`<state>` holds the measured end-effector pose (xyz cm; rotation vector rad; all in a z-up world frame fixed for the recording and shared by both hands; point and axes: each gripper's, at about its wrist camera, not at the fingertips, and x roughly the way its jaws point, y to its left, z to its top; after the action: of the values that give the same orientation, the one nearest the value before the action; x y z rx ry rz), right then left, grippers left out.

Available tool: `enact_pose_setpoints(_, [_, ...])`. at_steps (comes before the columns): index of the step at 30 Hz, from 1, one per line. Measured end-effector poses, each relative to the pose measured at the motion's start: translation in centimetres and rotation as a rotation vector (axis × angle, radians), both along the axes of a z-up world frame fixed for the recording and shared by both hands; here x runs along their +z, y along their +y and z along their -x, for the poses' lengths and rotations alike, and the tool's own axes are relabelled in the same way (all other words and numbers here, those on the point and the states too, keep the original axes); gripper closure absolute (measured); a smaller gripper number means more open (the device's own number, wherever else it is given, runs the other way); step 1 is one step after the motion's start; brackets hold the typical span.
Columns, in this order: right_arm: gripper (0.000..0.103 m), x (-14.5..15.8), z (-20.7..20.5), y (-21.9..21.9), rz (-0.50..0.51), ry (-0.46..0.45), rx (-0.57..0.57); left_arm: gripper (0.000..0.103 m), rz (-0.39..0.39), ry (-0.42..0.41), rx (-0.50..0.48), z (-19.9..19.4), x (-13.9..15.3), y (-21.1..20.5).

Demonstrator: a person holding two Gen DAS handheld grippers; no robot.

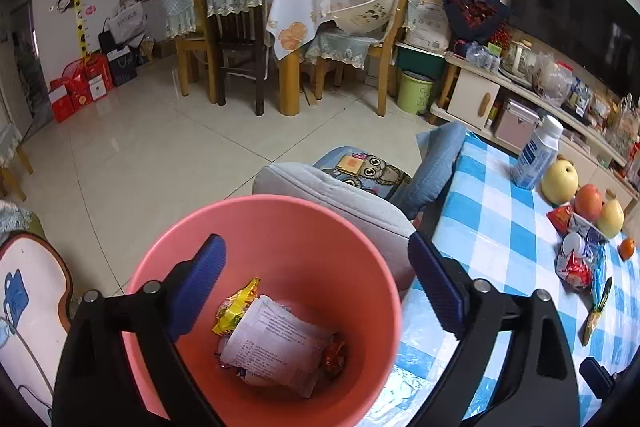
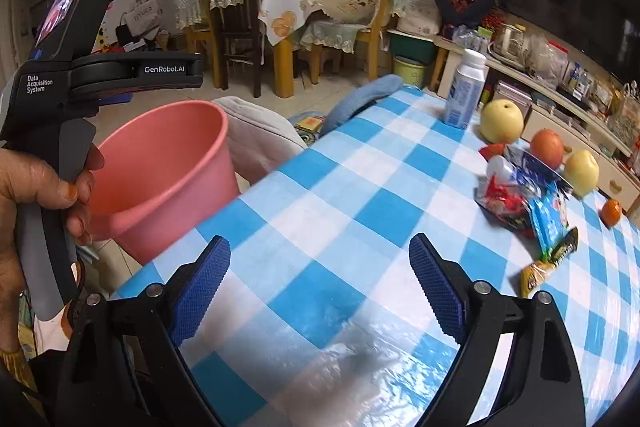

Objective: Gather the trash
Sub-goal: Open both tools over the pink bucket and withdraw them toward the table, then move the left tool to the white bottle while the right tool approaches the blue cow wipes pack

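Beside the pink bin [image 2: 168,167], on the blue-checked tablecloth [image 2: 340,227]: trash remaining for collection.

Item, wrapper pile [image 2: 520,195]. Lies well away from the bin, toward the far right of the cloth, just in front of the fruit [image 2: 546,147]. Crumpled foil and plastic packets in red, white and blue, with a yellow packet [image 2: 536,277] at the near edge. Judged very light, soft, crinkly and somewhat slick; likely to slide on the glossy cloth if pushed. Best taken by pinching a raised fold or a crimped end, not a flat face.

Item, white bottle [image 2: 466,91]. Stands upright beyond the pile; whether it is trash cannot be told.

Item, bin contents. A printed paper sheet [image 1: 276,343] and candy wrappers [image 1: 236,305] lie at the bottom.

Left gripper [image 1: 316,287]: jaws spread wide above the bin mouth, nothing between them.

Right gripper [image 2: 320,287]: jaws spread wide over bare cloth, grasping nothing, the pile ahead to its right.
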<state>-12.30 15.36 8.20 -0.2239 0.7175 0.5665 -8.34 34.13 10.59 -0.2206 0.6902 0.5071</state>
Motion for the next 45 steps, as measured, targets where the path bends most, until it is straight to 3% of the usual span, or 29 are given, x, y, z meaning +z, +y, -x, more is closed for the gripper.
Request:
enact_pose_setpoints(14, [0.01,-1.5,-0.3,-5.0,-0.02,0.056,-0.075,0.008,-0.084,0.059,-0.066,-1.9,-0.5,-4.0])
enact_pose_setpoints(26, [0.01,-2.3,-0.4,-8.0,-0.056,0.066,-0.092,0.008,-0.163,0.093,-0.119,-3.2,-0.9,-7.0])
enact_pose_setpoints(45, [0.01,-2.5,-2.3,-15.5,-0.098,0.086,-0.21,0.008,-0.257,0.13,-0.203,-5.1,-2.2,-11.7])
